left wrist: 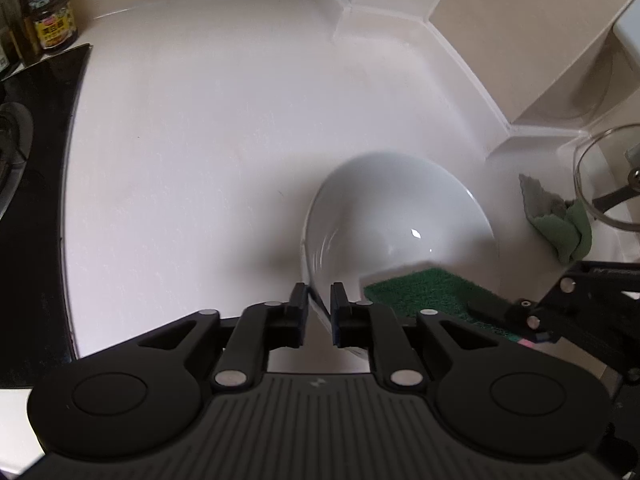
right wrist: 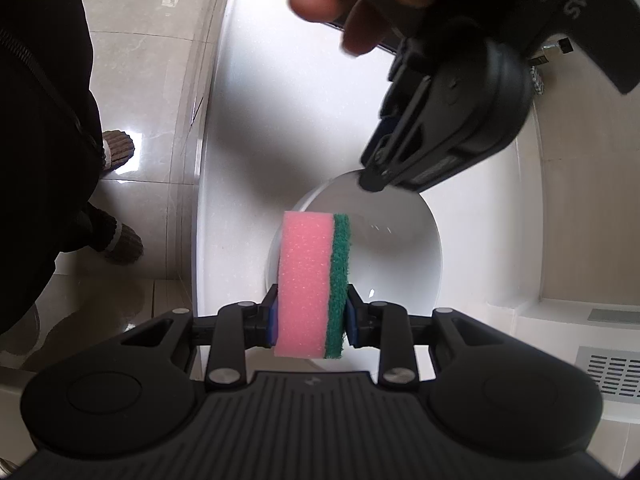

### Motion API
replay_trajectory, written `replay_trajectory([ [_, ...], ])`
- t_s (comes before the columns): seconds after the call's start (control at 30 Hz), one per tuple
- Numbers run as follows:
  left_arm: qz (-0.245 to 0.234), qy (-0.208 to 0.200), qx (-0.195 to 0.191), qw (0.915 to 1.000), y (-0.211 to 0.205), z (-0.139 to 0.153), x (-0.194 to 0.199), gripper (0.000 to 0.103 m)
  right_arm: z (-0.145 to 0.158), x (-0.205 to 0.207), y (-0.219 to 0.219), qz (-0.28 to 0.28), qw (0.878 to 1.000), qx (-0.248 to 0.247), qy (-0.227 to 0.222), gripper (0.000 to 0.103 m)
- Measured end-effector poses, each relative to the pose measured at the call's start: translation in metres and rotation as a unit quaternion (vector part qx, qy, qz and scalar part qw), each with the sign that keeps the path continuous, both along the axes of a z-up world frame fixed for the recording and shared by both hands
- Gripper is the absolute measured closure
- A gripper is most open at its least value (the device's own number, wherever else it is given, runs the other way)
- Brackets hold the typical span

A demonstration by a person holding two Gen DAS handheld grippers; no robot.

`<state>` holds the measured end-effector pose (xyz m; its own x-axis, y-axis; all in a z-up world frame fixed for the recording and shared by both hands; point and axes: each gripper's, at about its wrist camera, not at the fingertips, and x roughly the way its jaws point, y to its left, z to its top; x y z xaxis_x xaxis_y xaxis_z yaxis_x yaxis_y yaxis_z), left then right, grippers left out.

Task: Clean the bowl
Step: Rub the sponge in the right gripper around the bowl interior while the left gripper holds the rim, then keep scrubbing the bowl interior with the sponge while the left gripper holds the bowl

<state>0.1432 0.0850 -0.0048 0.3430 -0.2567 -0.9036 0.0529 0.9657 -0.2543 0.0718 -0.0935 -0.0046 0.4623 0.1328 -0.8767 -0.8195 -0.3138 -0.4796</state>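
A white bowl [left wrist: 400, 220] sits tilted on the white counter. My left gripper [left wrist: 319, 308] is shut on the bowl's near rim. In the right wrist view the bowl [right wrist: 392, 248] lies ahead, with the left gripper [right wrist: 370, 182] gripping its far rim. My right gripper [right wrist: 310, 312] is shut on a pink sponge with a green scouring side [right wrist: 312, 280], held on edge over the bowl's near side. In the left wrist view the sponge's green face [left wrist: 424, 292] lies in the bowl's right side, with the right gripper [left wrist: 516, 312] behind it.
A black stove [left wrist: 32, 200] fills the left, with jars [left wrist: 52, 20] behind it. A green-grey cloth [left wrist: 560, 220] and a glass pot lid [left wrist: 608, 176] lie at the right. The counter's edge [right wrist: 200, 200], floor and the person's feet [right wrist: 116, 196] show left.
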Motion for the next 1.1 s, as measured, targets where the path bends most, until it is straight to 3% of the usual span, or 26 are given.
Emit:
replay_trajectory([
  [0.13, -0.027, -0.011, 0.008, 0.9996, -0.002, 0.001, 0.015, 0.093, 0.004, 0.0, -0.004, 0.001, 1.0, 0.002, -0.003, 0.076],
  [0.27, -0.01, -0.012, -0.002, 0.9999, 0.002, -0.001, 0.029, 0.093, 0.005, 0.004, -0.007, -0.006, 1.0, 0.003, -0.006, 0.076],
  [0.47, 0.013, -0.005, -0.019, 0.9997, 0.009, 0.003, 0.003, 0.091, 0.004, 0.008, -0.006, -0.014, 1.0, 0.01, -0.002, 0.077],
  [0.6, 0.018, -0.004, -0.006, 0.9998, 0.004, 0.003, -0.005, 0.092, 0.005, 0.007, -0.003, -0.006, 1.0, 0.007, 0.0, 0.077],
  [0.7, 0.001, -0.008, 0.006, 0.9999, -0.001, 0.0, 0.005, 0.094, 0.005, 0.006, 0.0, 0.001, 1.0, 0.002, -0.002, 0.077],
  [0.9, -0.005, -0.007, -0.013, 0.9999, 0.003, -0.002, 0.034, 0.095, 0.003, 0.01, -0.006, -0.007, 1.0, 0.002, -0.008, 0.076],
  [1.1, 0.026, -0.002, -0.023, 0.9994, 0.015, 0.009, 0.004, 0.093, 0.001, 0.012, -0.006, -0.011, 1.0, 0.007, -0.001, 0.077],
])
